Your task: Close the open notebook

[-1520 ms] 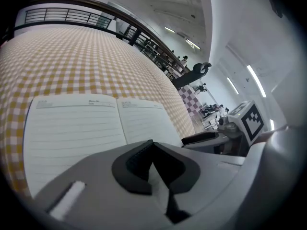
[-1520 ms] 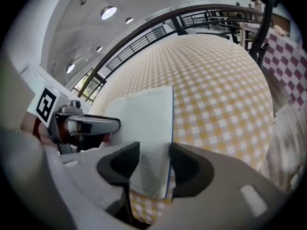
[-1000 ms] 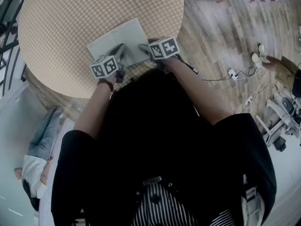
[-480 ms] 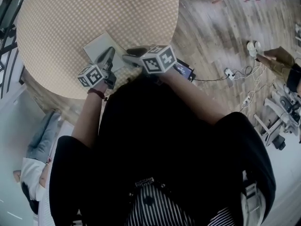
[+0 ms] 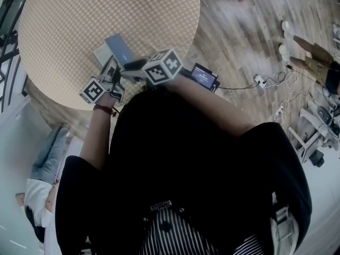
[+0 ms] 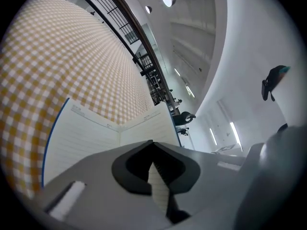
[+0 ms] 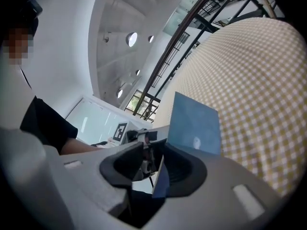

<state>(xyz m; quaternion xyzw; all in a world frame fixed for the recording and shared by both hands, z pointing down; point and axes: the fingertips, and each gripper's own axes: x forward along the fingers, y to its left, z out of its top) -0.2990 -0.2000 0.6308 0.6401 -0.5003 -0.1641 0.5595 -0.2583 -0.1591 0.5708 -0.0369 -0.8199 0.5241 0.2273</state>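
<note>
The notebook [image 5: 102, 52] lies half open near the near edge of the round checked table [image 5: 106, 9]. Its blue cover [image 5: 120, 47] stands raised over the pale pages. In the right gripper view that cover [image 7: 194, 123] passes between the jaws of my right gripper [image 7: 153, 145] and leans on one finger, with a gap to the other. My right gripper [image 5: 130, 64] is just right of the cover. My left gripper [image 6: 152, 143] has its tips together on a lined page edge of the notebook [image 6: 91, 138]. It sits at the book's near side [image 5: 112, 68].
The table [image 6: 57, 61] stretches far beyond the book, and its edge is close behind my grippers. On the wooden floor to the right lie cables with a power strip [image 5: 260, 81] and a dark device [image 5: 204, 76]. A person [image 5: 42, 169] is at the lower left.
Both grippers rose and shifted left. The notebook went from lying flat and wide open to half folded, its blue right-hand cover swung up and over towards the left pages.
</note>
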